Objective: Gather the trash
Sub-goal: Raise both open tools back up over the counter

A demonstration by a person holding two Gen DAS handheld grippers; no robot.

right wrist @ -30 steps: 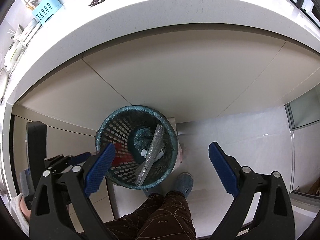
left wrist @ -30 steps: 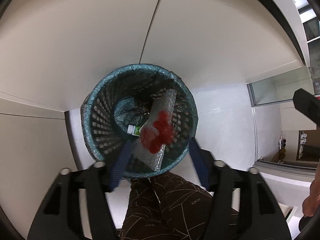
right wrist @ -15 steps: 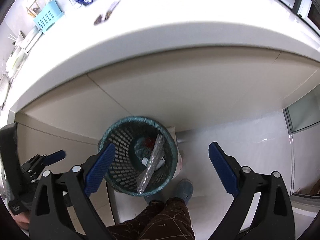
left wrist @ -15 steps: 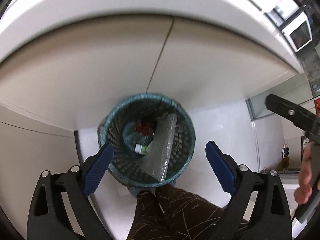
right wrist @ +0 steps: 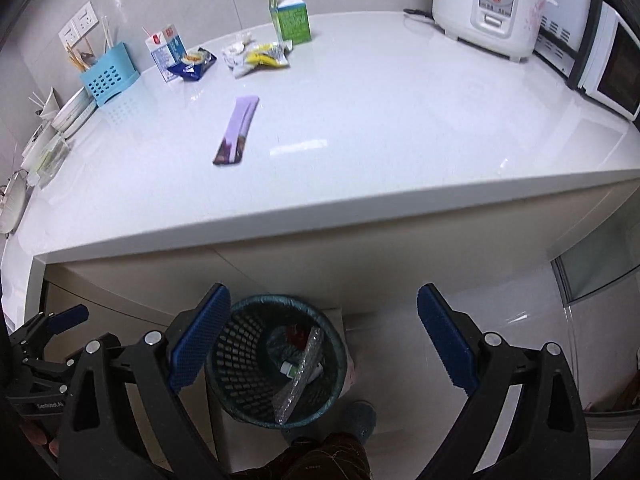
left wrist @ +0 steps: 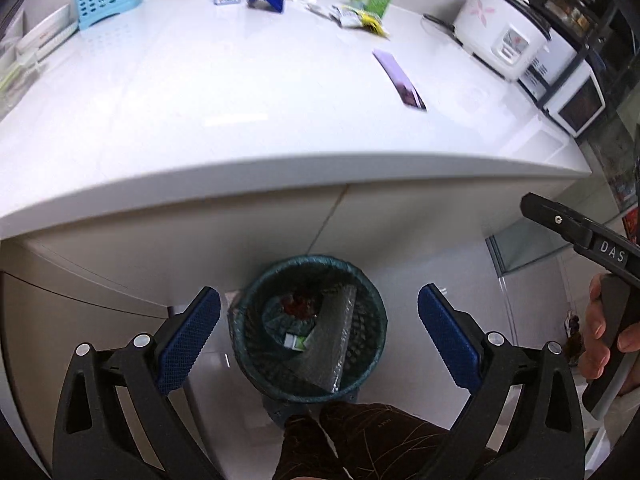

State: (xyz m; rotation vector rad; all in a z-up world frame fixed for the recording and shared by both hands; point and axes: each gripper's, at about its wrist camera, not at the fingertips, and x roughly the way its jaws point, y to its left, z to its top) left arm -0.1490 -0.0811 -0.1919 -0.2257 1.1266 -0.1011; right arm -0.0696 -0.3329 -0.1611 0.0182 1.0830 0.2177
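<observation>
Purple foil, the flat wrapper (right wrist: 237,130) lay centre-left on the white counter (right wrist: 400,140), probably light, slippery, best pinched at one end. Lower centre, the mesh bin (right wrist: 276,364) held bubble wrap (right wrist: 298,376) and red scraps. Left gripper (left wrist: 318,344), just opened, and right gripper (right wrist: 324,344) gaped empty.

My left gripper (left wrist: 319,334) and right gripper (right wrist: 323,336) look alike: black plastic frames with triangular cut-outs, silver screw heads at the pivots, and blue pads with a fine cross-hatched grip. From the left wrist I read white letters "DAS" on the right gripper's black body. I wear dark brown trousers (left wrist: 372,436) with thin pale lines and a grey-blue slipper (right wrist: 362,416).
</observation>
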